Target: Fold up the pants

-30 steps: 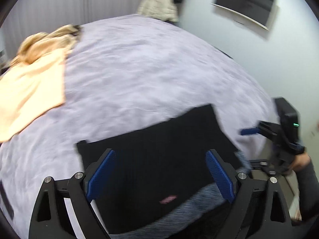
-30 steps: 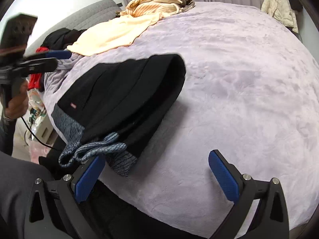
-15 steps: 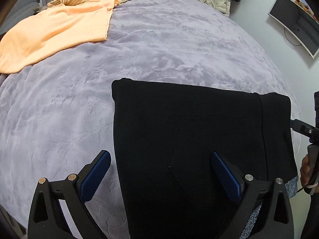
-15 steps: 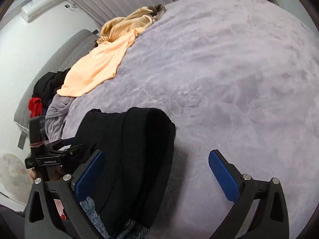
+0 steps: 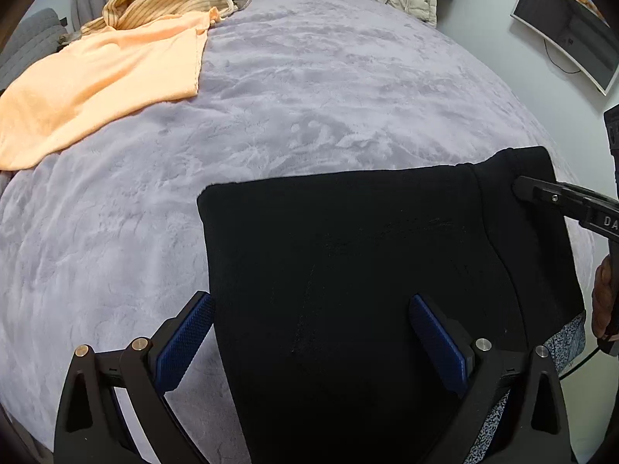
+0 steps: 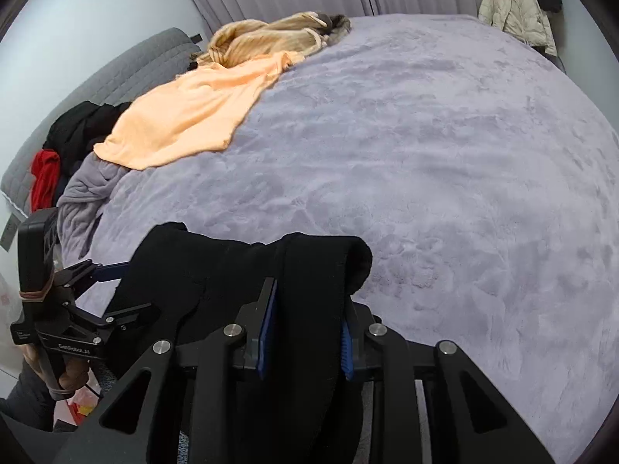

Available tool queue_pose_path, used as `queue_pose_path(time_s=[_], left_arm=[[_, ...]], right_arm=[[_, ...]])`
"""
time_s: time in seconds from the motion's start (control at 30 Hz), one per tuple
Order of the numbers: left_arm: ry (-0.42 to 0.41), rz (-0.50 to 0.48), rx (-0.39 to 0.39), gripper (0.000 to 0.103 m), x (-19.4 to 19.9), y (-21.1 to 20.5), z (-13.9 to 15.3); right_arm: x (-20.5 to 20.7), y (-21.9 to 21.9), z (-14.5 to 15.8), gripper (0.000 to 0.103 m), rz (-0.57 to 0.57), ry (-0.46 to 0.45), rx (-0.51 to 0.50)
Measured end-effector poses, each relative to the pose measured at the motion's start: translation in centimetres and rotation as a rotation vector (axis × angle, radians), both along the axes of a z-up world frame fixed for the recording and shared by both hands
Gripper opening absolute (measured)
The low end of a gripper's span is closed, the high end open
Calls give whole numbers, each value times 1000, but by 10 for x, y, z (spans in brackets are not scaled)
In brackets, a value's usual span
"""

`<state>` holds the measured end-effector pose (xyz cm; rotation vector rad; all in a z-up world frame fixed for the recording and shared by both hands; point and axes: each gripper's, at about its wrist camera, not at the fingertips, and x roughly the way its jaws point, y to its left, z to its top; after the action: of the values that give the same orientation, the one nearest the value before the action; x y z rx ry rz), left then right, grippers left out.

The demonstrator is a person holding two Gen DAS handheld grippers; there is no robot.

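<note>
orange cloth (image 5: pixel 96 81) far-left, pants (image 5: pixel 367 270) near edge

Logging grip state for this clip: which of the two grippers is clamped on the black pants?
The right gripper: its pads have just closed on a fold of the black pants. The left gripper stands wide open over them.

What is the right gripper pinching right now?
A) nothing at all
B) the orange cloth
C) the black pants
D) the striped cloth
C: in the right wrist view the right gripper has just been closing, and its blue pads now press on a thick fold of the black pants, while the orange cloth lies far off on the bed.
</note>
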<state>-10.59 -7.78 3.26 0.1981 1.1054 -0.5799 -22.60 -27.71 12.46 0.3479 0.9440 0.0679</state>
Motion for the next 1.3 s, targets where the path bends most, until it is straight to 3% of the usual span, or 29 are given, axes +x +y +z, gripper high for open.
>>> queue_pose_path(time_s=[0.1, 0.2, 0.27, 0.37, 0.43, 0.53, 0.6, 0.7, 0.77, 0.87, 0.97, 1.07, 1.13, 1.2, 1.3], left_arm=[[-34, -11, 10, 101, -5, -2, 1], [-22, 7, 8, 101, -5, 6, 10], [-59, 14, 10, 101, -13, 18, 23], [-136, 16, 34, 101, -33, 39, 38], [-125, -16, 24, 101, -45, 47, 40], [-91, -77, -3, 101, -61, 50, 34], [-75, -97, 25, 101, -65, 45, 24], [-12, -88, 59, 101, -61, 42, 5], [98, -55, 58, 103, -52, 43, -15], [166, -22, 27, 103, -49, 49, -27], [154, -9, 1, 103, -49, 55, -9], [61, -25, -109, 103, -47, 65, 31], [2, 12, -56, 103, -37, 63, 35], [6, 84, 119, 103, -23, 56, 16], [69, 110, 92, 103, -18, 61, -4]], right_arm=[[-4, -7, -20, 44, -36, 34, -1], [-13, -13, -11, 72, -94, 42, 13], [-31, -7, 9, 75, -124, 12, -68], [-66, 31, 43, 83, -30, -56, -261], [-89, 69, 54, 83, 87, -100, -320], [-106, 110, 49, 83, 263, -106, -231], [-108, 123, 33, 83, 326, -69, -187], [-105, 116, 5, 83, 287, 50, -186], [-106, 105, -2, 83, 260, 67, -137], [-105, 101, -3, 83, 254, 81, -108], [-102, 107, 4, 83, 272, 111, -138], [-96, 111, 29, 84, 285, 37, -142], [-86, 114, 29, 84, 297, 23, -145], [-76, 115, 12, 84, 292, 85, -177], [-73, 118, -4, 84, 292, 117, -215]])
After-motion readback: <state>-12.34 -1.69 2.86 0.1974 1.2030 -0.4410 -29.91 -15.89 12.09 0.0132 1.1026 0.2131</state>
